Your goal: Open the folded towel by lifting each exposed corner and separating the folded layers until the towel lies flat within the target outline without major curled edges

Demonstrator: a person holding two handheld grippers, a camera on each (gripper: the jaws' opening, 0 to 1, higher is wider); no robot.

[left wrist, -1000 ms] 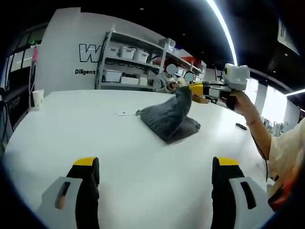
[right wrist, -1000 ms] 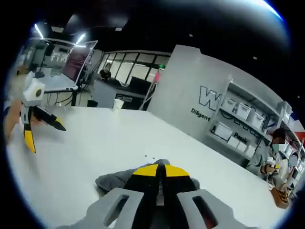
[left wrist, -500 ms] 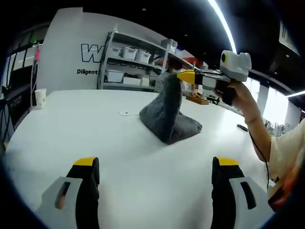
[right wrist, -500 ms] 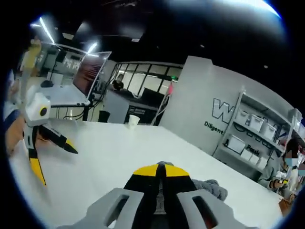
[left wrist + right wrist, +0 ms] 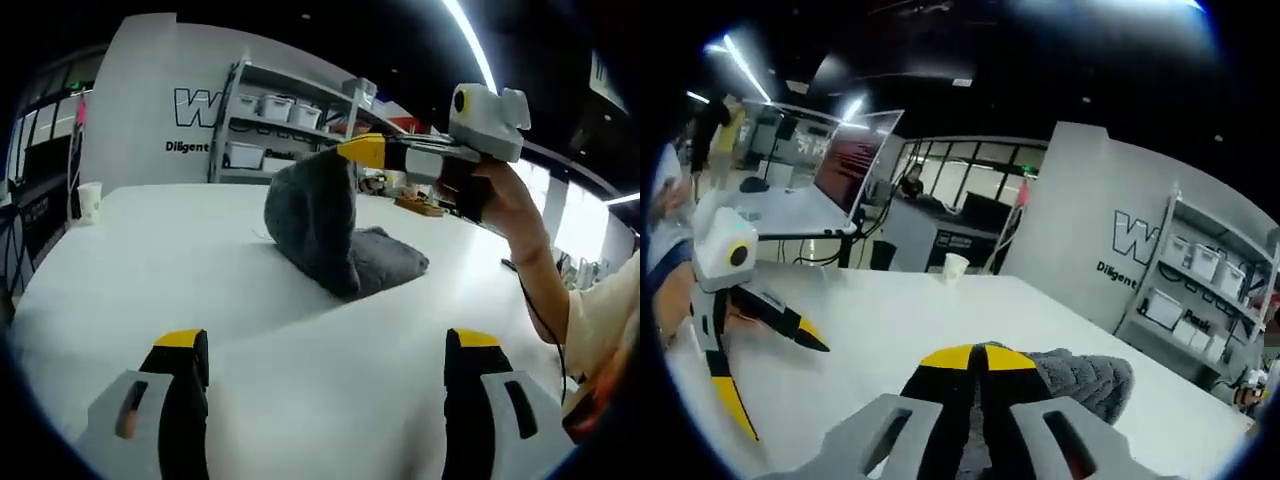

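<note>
Right claw (image 5: 975, 352) pinches towel (image 5: 325, 225) aloft; left claw (image 5: 325, 345) gapes, paper cup (image 5: 89, 200) beyond.

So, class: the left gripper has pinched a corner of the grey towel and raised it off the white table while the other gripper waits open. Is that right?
Not quite. It is the right gripper that pinches the grey towel and lifts its corner off the white table; the left gripper is the one waiting open. The left gripper view shows this.
</note>
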